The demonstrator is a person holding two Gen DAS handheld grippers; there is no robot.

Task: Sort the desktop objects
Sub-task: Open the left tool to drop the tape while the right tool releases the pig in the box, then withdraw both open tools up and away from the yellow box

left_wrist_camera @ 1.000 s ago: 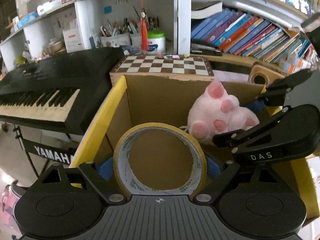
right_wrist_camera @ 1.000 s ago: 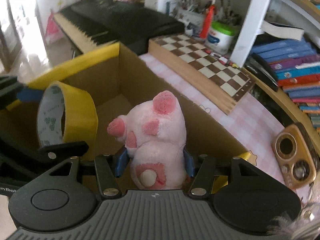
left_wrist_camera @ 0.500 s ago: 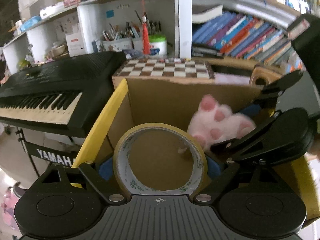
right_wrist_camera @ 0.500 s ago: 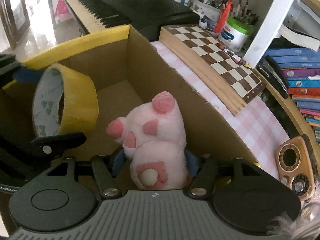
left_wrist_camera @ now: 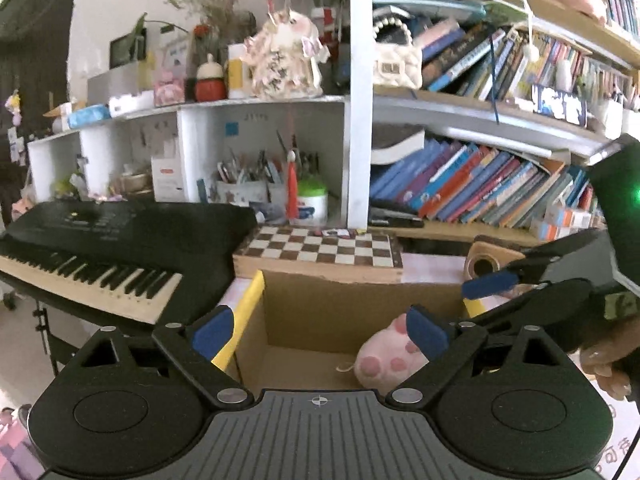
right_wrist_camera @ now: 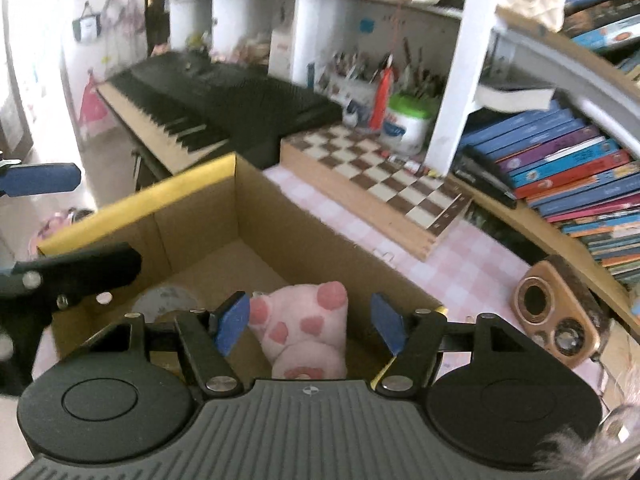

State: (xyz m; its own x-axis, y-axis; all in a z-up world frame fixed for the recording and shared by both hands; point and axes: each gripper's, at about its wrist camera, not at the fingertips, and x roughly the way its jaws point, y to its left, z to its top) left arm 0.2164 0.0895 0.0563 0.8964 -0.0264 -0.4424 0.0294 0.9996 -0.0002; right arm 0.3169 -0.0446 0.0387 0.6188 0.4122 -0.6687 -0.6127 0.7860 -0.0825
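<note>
Two open grippers hang over a cardboard box [right_wrist_camera: 280, 240] with a pink plush toy [right_wrist_camera: 304, 328] inside.

A black keyboard [left_wrist_camera: 120, 240] sits at the left of the left wrist view, and a chessboard [left_wrist_camera: 320, 248] lies just behind the box, with books [left_wrist_camera: 480, 188] on the shelf at the upper right. A small brown radio [right_wrist_camera: 556, 316] rests on the pink checked cloth [right_wrist_camera: 460, 256] at the right. The toy lies on the box floor, paws up, and a grey tape roll [right_wrist_camera: 168, 300] lies near it at the lower left. The left gripper [left_wrist_camera: 316, 330] and the right gripper [right_wrist_camera: 308, 324] both have their jaws wide apart, holding nothing.

Crowded bookshelves [left_wrist_camera: 480, 184] behind black keyboard [left_wrist_camera: 120, 240]
</note>
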